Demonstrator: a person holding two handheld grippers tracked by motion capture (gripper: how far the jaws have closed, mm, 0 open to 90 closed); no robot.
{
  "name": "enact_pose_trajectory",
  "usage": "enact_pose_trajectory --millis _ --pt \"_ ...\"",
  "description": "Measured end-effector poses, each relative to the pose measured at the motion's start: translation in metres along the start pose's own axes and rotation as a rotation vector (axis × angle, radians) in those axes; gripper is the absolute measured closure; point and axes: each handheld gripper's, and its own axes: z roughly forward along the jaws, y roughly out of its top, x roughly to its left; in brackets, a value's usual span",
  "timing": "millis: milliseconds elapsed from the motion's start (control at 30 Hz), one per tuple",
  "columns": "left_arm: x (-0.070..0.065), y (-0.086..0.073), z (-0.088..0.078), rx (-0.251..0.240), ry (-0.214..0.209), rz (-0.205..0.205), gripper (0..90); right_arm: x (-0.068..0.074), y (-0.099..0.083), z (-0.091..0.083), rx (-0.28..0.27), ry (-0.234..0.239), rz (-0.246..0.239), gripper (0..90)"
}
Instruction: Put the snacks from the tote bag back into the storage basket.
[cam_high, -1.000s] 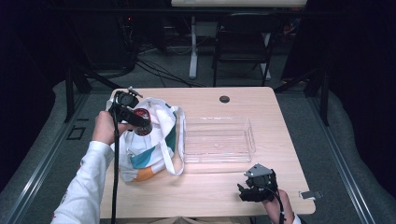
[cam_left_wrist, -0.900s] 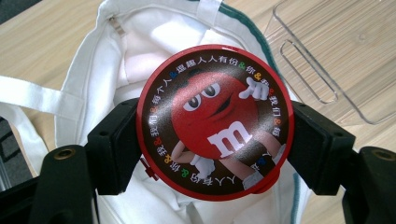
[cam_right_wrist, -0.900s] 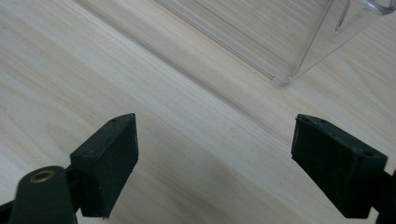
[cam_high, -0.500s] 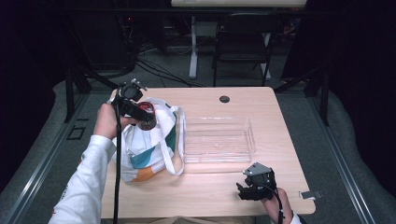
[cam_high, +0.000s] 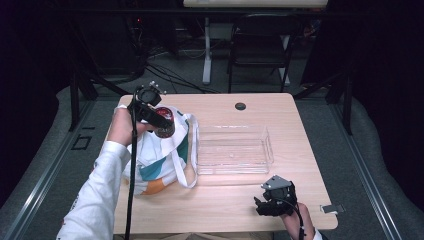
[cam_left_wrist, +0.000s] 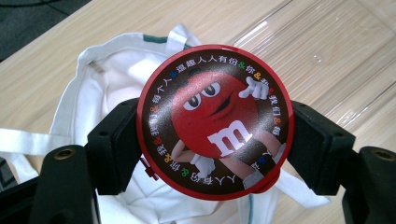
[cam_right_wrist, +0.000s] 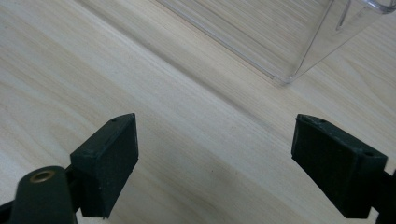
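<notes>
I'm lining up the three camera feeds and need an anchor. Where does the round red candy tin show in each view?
High view: the candy tin is at the left, clamped in the left gripper above the white tote bag.
Left gripper view: centre of the picture, its lid facing the camera between the black jaws.
Right gripper view: not in it.
Shared landmark: the clear plastic tray on the wooden table.

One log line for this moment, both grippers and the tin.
left gripper: shut on round red candy tin, above white tote bag | right gripper: open, over wooden table
</notes>
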Motion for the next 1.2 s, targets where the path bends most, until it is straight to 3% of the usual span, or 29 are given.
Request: enact_pose_trajectory --millis 733,1200 --pt "-0.023 0.016 0.002 -0.021 -0.048 0.057 26.0 0.001 0.001 0.0 -0.003 0.008 -0.001 14.2" --pt "-0.047 0.032 0.019 -0.029 -0.095 0.094 26.0 0.0 0.0 -0.001 -0.001 0.007 0.004 14.2"
